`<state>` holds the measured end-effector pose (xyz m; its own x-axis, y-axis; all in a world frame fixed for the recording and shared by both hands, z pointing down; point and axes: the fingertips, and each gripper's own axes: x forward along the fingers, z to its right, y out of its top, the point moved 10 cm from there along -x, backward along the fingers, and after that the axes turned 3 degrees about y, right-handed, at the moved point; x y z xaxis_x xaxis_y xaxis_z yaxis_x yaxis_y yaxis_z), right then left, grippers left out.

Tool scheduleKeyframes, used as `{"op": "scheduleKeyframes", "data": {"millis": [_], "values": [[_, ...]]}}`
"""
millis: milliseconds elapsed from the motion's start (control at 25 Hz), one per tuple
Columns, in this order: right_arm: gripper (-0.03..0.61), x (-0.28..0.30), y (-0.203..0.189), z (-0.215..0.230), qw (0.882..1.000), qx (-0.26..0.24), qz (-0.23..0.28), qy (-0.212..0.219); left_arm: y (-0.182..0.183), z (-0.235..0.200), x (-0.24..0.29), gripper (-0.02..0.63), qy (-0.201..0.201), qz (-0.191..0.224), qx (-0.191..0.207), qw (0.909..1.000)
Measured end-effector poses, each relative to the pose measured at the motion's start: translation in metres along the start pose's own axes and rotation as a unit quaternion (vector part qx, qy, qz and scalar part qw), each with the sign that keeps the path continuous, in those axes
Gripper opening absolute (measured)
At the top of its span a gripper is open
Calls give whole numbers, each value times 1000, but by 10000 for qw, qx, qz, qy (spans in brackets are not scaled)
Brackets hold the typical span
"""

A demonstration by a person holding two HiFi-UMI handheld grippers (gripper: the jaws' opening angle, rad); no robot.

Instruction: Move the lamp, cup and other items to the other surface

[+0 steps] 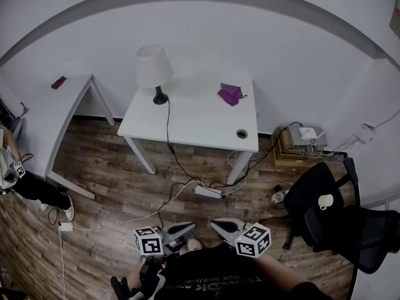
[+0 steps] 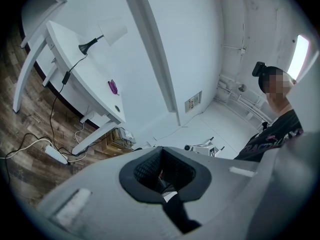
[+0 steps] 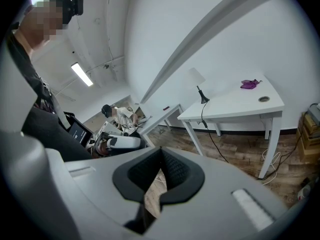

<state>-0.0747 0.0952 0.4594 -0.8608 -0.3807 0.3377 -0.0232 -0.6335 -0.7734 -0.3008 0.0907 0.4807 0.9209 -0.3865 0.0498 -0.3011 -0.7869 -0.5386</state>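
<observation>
Approach step, nothing grabbed yet. Left gripper (image 1: 186, 229) & right gripper (image 1: 217, 224) both closed, empty (held low). Lamp (image 1: 154, 68) well ahead; next: close in, open jaws.

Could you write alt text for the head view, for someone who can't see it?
Seen from above, a white table holds a lamp and a purple cloth; a second table stands left. The left gripper and right gripper hang low, shut, far from both.
</observation>
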Motion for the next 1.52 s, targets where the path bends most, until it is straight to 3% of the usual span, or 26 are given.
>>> {"op": "scheduleKeyframes", "data": {"millis": [960,1240,1520], "values": [[5,18,-2,0,9997,75,-181,151,2,-3,-6,-2,-93,-101,-6,9999],[5,22,-2,0,9995,79,-261,145,6,-5,-11,-2,100,-109,175,9997],[5,23,-3,-2,9995,49,-287,127,2,-7,-14,-2,106,-28,24,9999]]}}
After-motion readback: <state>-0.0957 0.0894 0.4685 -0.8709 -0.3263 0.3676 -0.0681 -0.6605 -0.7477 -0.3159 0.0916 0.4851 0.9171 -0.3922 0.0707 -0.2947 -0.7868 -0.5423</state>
